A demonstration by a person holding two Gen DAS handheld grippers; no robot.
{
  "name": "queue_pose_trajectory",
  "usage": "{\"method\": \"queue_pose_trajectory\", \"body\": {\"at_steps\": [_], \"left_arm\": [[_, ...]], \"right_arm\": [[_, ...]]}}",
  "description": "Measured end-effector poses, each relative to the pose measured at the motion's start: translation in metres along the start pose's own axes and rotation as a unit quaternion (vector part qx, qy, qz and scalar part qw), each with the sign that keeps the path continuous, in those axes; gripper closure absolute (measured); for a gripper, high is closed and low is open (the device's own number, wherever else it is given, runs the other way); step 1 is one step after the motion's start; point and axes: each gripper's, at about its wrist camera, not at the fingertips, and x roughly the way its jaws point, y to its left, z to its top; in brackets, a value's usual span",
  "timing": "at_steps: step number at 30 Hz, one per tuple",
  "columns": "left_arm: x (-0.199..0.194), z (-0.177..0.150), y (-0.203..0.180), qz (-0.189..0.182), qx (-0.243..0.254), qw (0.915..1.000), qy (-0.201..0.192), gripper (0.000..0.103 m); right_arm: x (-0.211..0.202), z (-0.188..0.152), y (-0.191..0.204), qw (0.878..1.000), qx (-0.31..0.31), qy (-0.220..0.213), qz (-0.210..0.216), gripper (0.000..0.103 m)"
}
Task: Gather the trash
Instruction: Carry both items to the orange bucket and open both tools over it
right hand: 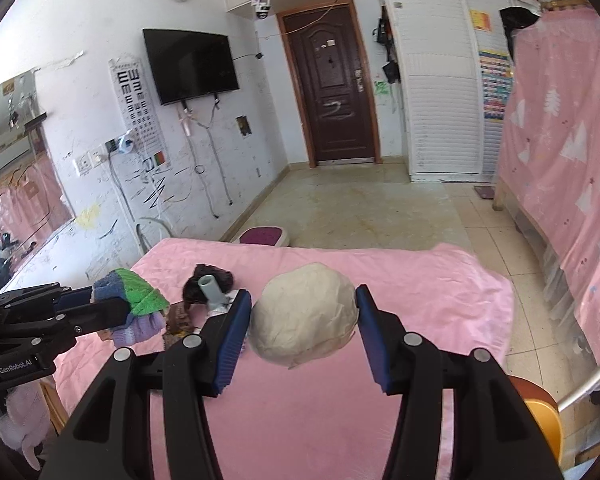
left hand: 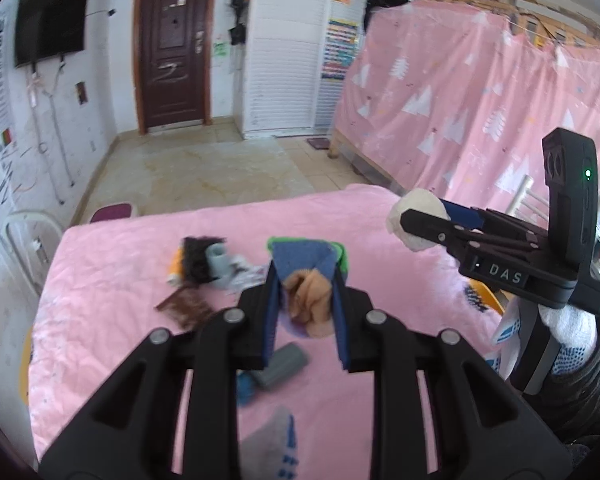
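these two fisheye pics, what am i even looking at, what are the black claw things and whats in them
The black claws are hand-held two-finger grippers, one in each hand of a person; no robot arm is involved. Each picture comes from a camera mounted on one gripper, looking forward along its fingers.

In the left wrist view, the left gripper is closed on a multicolored cloth bundle, blue and green outside with something tan inside. In the right wrist view, the right gripper is closed on a cream crumpled ball, which may be paper or cloth.

Both hover over a pink blanket. On it lie a dark fuzzy clump, a grey tube, a brown scrap and a grey roll.
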Motion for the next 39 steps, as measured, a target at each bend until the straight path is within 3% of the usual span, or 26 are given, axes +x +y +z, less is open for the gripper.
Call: {"method": "queue_pose_trajectory", "body": {"at_steps": [16, 29, 37, 39], "left_arm": [[0.046, 0.026, -0.113, -0.068, 0.081, 0.9943, 0.014, 0.081], [0.089, 0.036, -0.209, -0.144, 0.115, 0.982, 0.038, 0.081], [0.115, 0.04, -0.242, -0.167, 0.118, 0.9768, 0.063, 0.081], [0.118, 0.039, -0.249, -0.177, 0.121, 0.9743, 0.068, 0.074]], "right_arm": [[-0.079, -0.045, -0.114, 0.994, 0.072, -0.029, -0.08, 0.06], [-0.117, -0.097, -0.184, 0.984, 0.123, -0.019, -0.126, 0.059], [-0.125, -0.109, -0.204, 0.979, 0.15, -0.023, -0.136, 0.046], [-0.127, -0.11, -0.208, 0.977, 0.157, -0.025, -0.138, 0.046]]}}
